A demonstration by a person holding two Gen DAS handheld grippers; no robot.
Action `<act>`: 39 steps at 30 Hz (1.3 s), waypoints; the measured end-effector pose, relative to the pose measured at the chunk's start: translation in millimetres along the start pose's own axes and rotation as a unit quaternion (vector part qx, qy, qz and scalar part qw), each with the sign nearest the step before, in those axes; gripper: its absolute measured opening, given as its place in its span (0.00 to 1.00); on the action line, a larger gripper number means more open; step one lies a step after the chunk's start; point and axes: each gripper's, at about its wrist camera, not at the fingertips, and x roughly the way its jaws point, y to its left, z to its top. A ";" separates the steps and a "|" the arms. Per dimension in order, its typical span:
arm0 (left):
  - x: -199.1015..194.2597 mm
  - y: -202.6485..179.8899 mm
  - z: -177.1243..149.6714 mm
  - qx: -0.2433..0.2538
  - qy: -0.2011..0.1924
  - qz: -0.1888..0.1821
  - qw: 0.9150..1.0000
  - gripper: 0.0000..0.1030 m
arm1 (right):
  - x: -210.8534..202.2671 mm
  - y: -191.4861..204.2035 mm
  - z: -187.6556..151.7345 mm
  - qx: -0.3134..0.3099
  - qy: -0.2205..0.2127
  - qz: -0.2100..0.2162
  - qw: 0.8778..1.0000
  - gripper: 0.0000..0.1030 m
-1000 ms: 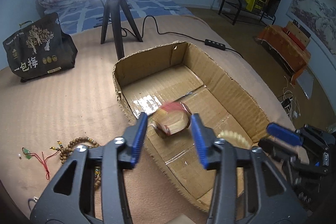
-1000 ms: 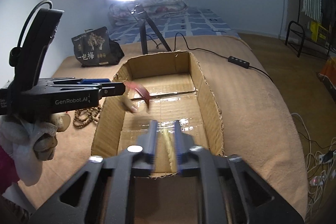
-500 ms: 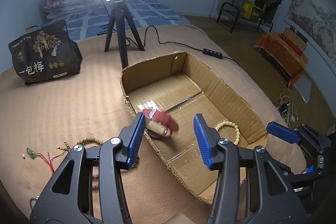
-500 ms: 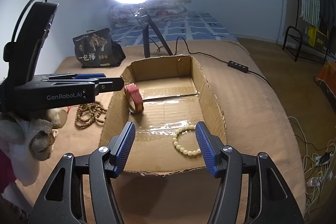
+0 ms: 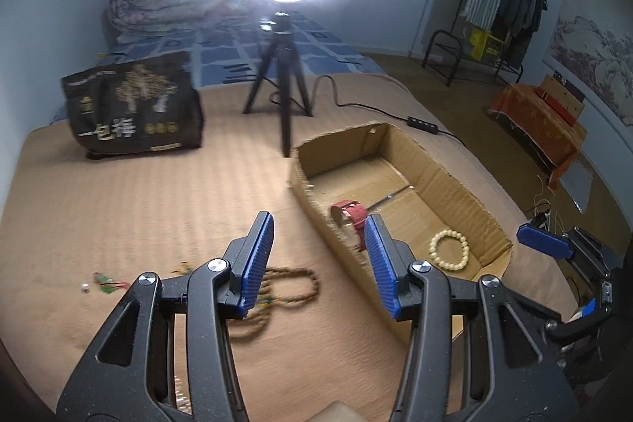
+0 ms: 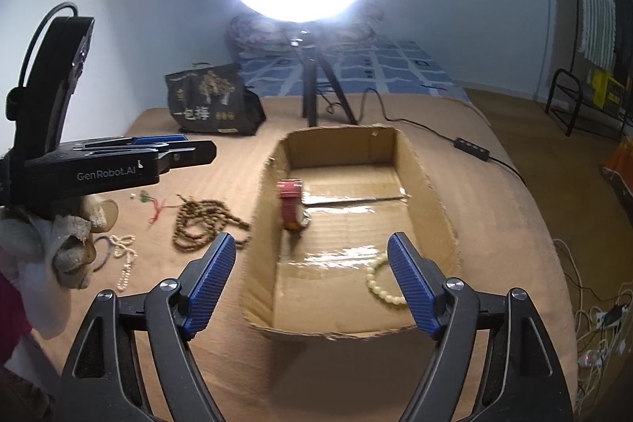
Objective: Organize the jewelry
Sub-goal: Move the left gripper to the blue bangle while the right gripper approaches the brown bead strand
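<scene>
An open cardboard box [image 6: 431, 192] lies on the brown blanket. Inside, a red watch [image 6: 290, 204] stands on edge against the left wall, and a cream bead bracelet [image 6: 383, 283] lies flat near the front right. My right gripper [image 6: 312, 283] hovers over the box's near end; its jaws are opening and nothing is between them. My left gripper [image 5: 318, 263] is open and empty, above the blanket just left of the box [image 5: 455, 184]. Beneath it lies a brown bead necklace [image 5: 285, 283]. The watch [image 5: 352, 214] and bracelet [image 5: 449, 249] also show there.
Left of the box lie a pearl string [image 6: 124, 255] and a green pendant on red cord [image 6: 152, 202]. A ring light on a tripod [image 6: 312, 97] and a black bag [image 6: 209, 101] stand behind. A power strip [image 6: 470, 147] lies at the right. A gloved hand [image 6: 59, 248] holds the left gripper.
My right gripper opened and left the cream bracelet on the box floor. The watch settled against the left wall. Both grippers drew back and up; the left one swung left over the blanket.
</scene>
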 end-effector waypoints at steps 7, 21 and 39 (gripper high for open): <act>-41.4 54.6 -11.7 -0.020 -0.023 0.026 0.999 0.48 | 6.0 34.6 7.3 -0.029 0.006 0.034 0.999 0.77; -103.5 150.7 -69.3 -0.061 -0.024 0.082 0.994 0.48 | 41.4 101.6 15.3 -0.080 0.040 0.089 0.992 0.77; -98.4 199.3 -170.0 -0.148 0.052 0.059 0.986 0.70 | 122.0 146.2 7.8 -0.108 0.132 0.131 0.977 0.77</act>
